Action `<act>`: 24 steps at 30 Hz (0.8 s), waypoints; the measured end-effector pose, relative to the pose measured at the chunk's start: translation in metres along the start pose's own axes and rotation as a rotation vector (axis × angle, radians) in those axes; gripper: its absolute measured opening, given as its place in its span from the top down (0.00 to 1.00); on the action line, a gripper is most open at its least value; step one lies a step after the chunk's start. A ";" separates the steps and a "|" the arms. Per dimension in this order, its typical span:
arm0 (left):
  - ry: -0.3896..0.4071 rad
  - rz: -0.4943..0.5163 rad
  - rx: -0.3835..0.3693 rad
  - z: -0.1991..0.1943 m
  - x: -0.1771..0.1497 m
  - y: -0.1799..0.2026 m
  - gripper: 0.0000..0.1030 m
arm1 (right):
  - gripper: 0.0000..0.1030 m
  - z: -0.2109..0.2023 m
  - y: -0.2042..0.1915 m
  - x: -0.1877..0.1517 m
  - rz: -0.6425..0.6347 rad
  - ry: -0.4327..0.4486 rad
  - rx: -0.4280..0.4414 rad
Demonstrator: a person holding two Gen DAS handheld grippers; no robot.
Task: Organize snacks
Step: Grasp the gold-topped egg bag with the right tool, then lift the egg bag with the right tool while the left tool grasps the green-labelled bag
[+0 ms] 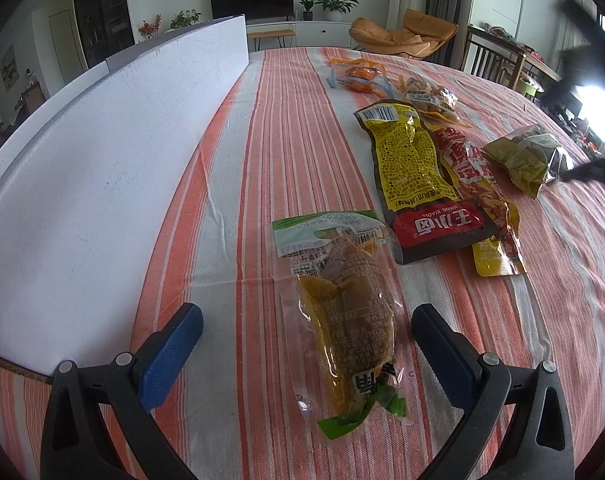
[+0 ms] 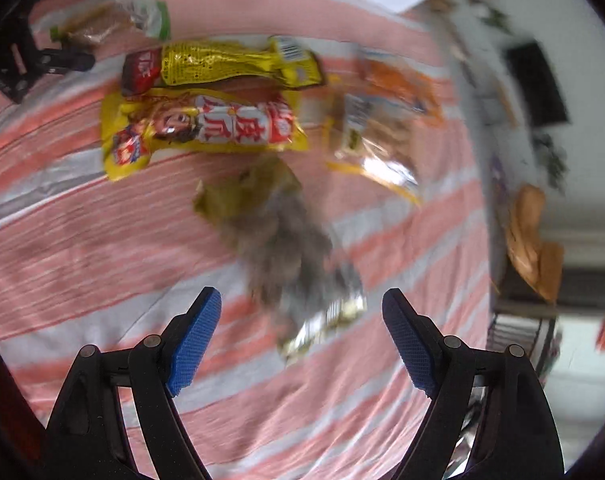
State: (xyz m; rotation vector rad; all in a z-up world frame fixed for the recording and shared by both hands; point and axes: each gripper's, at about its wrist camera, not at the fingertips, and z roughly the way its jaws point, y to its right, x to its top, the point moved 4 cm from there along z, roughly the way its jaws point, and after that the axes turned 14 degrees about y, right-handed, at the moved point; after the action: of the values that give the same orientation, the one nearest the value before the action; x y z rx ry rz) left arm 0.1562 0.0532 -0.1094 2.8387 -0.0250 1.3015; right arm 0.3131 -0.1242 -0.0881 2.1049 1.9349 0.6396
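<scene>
My left gripper (image 1: 306, 316) is open, its blue pads on either side of a clear green-trimmed snack pouch (image 1: 342, 312) lying on the striped tablecloth (image 1: 262, 140). Beyond lie a yellow-and-red packet (image 1: 414, 168), a second yellow packet (image 1: 486, 200), a green-brown bag (image 1: 530, 156), a nut bag (image 1: 426, 94) and an orange pouch (image 1: 358, 74). My right gripper (image 2: 302, 312) is open above the blurred green-brown bag (image 2: 278, 232), which lies between its fingers. The yellow packets (image 2: 206, 128) and the left gripper (image 2: 34, 40) show beyond it.
A white box wall (image 1: 102, 160) stands along the left of the table. Chairs (image 1: 498, 60) and an orange lounge seat (image 1: 406, 36) stand past the far edge. The right wrist view is motion-blurred.
</scene>
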 end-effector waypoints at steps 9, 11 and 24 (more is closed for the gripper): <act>0.007 0.000 -0.046 -0.001 0.001 0.002 0.00 | 0.29 0.057 0.039 -0.029 0.549 -0.149 0.152; 0.028 -0.044 -0.171 -0.010 0.001 0.000 0.00 | 0.29 0.038 0.034 -0.049 0.776 -0.046 0.244; -0.060 0.069 -0.045 -0.001 0.005 0.021 0.31 | 0.31 -0.033 -0.043 -0.147 1.426 0.344 0.213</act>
State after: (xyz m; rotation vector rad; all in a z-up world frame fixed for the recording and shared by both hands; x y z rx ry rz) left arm 0.1581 0.0320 -0.1052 2.8619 -0.1529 1.2106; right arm 0.2532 -0.2682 -0.1028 3.4597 0.2168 1.0309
